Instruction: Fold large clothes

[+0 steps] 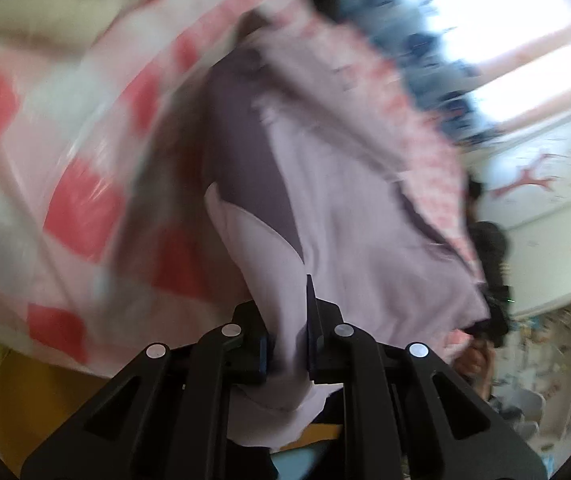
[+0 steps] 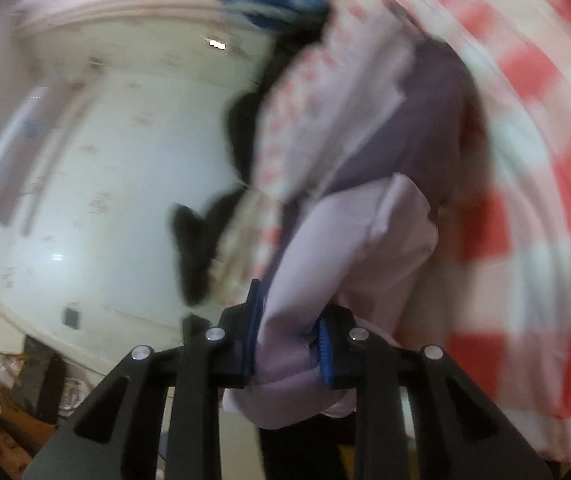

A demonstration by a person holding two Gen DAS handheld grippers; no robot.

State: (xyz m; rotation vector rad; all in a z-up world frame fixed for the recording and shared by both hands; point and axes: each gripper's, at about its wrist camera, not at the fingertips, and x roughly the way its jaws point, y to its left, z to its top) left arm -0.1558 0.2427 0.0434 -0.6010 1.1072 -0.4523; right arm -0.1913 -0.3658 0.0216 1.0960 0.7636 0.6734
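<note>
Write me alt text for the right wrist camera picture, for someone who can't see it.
The right hand-held gripper is clamped on a bunched fold of pale lilac garment, seen close up and motion-blurred. Behind the cloth on the right lies a pink-and-white checked bedcover; a pale wall fills the left.
</note>
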